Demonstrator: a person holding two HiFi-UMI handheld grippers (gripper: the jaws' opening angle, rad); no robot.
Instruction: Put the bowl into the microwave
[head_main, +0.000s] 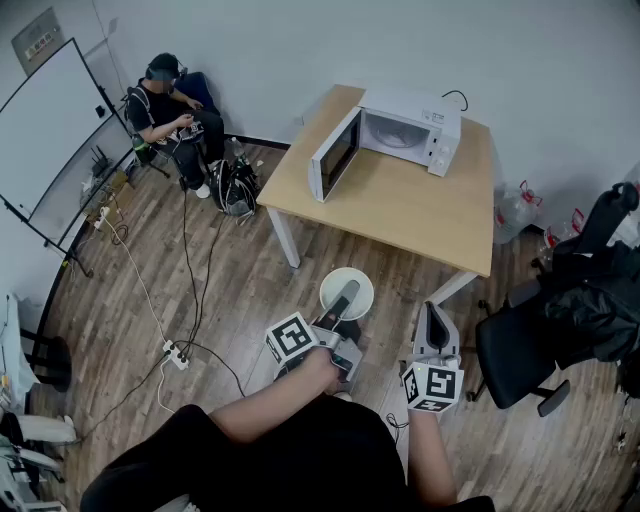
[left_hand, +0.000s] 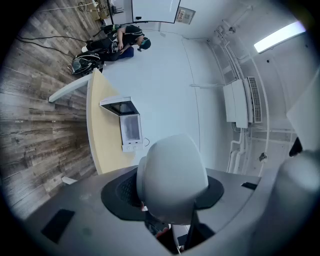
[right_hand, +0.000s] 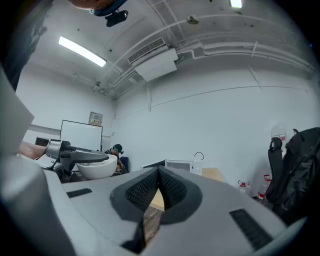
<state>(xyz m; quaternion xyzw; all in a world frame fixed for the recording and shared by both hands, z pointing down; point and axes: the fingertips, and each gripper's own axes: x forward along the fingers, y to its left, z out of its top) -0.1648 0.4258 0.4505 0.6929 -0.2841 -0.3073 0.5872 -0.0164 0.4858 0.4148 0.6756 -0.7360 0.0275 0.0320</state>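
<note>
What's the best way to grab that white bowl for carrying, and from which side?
By its rim, on the side nearest the person, one jaw inside and one outside the wall. The left gripper pinches the bowl that way. The wall is thin enough to clamp, and the far side is probably left free to enter the open microwave.

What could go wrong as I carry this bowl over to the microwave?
1. The left gripper pinches the white bowl at one spot on its rim, short of the table. It could tilt or slip loose.
2. The microwave has its door swung open, and the bowl could clip it going in.
3. A power strip and cables lie on the floor to the left, a possible trip hazard.
</note>
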